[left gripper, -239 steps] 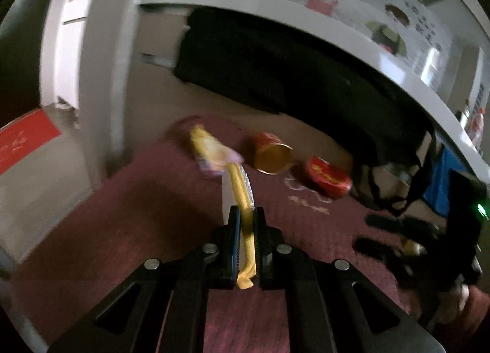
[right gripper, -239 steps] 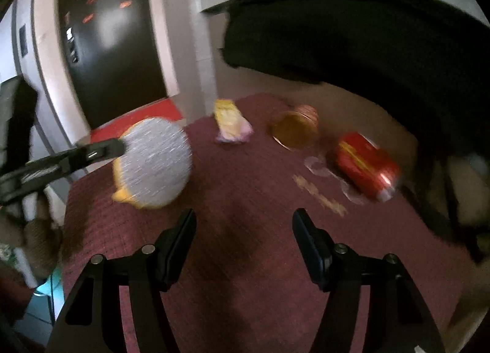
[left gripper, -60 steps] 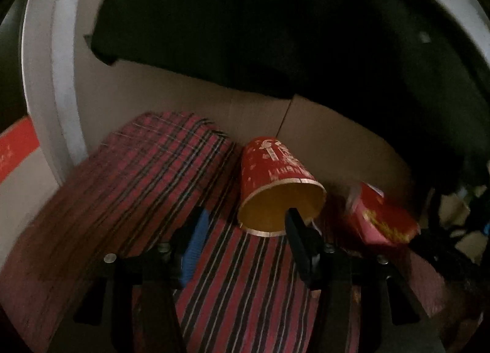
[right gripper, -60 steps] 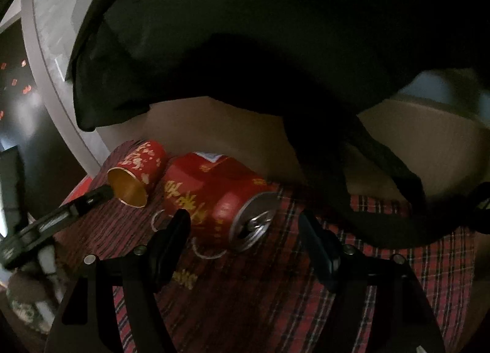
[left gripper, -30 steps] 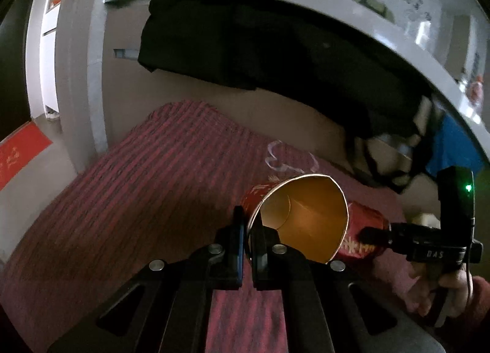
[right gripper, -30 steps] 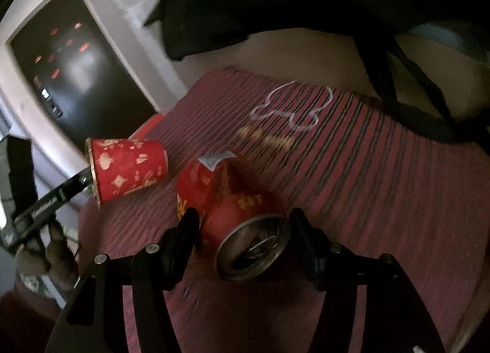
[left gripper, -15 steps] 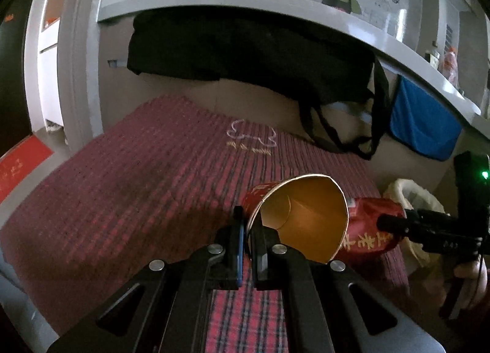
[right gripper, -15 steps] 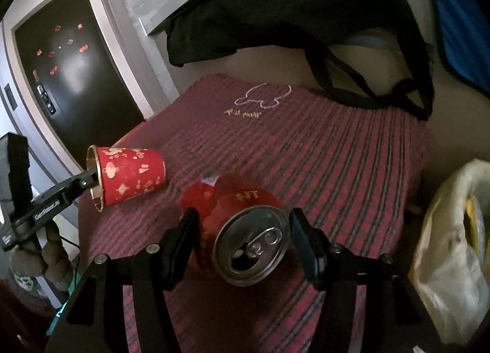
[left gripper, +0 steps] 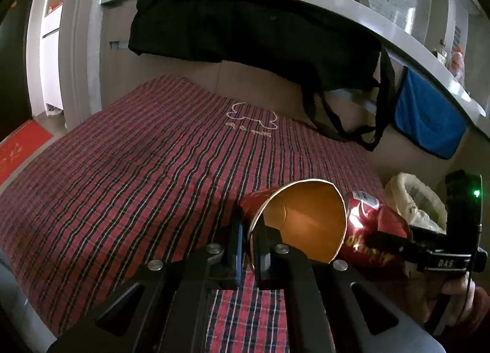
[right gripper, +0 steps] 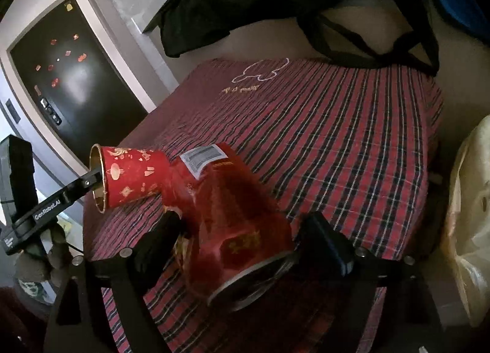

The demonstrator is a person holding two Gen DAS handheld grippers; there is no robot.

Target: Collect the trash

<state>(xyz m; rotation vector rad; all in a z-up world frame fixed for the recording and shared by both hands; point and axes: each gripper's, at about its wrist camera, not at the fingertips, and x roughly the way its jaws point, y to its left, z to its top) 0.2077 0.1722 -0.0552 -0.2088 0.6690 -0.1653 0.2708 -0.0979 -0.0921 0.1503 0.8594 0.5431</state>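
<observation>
Now your right gripper (right gripper: 242,239) has just opened around the can (right gripper: 232,224); carry the left gripper's (left gripper: 248,249) pinched cup (left gripper: 297,224) over the bag (left gripper: 413,200).

The red can (right gripper: 235,230) is motion-blurred between the right claw's fingers, its lower end lost in shadow.

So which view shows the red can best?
The right wrist view: the crushed red can fills the middle between the open right tongs, barcode label visible. The left wrist view shows only part of it, behind the paper cup.
</observation>
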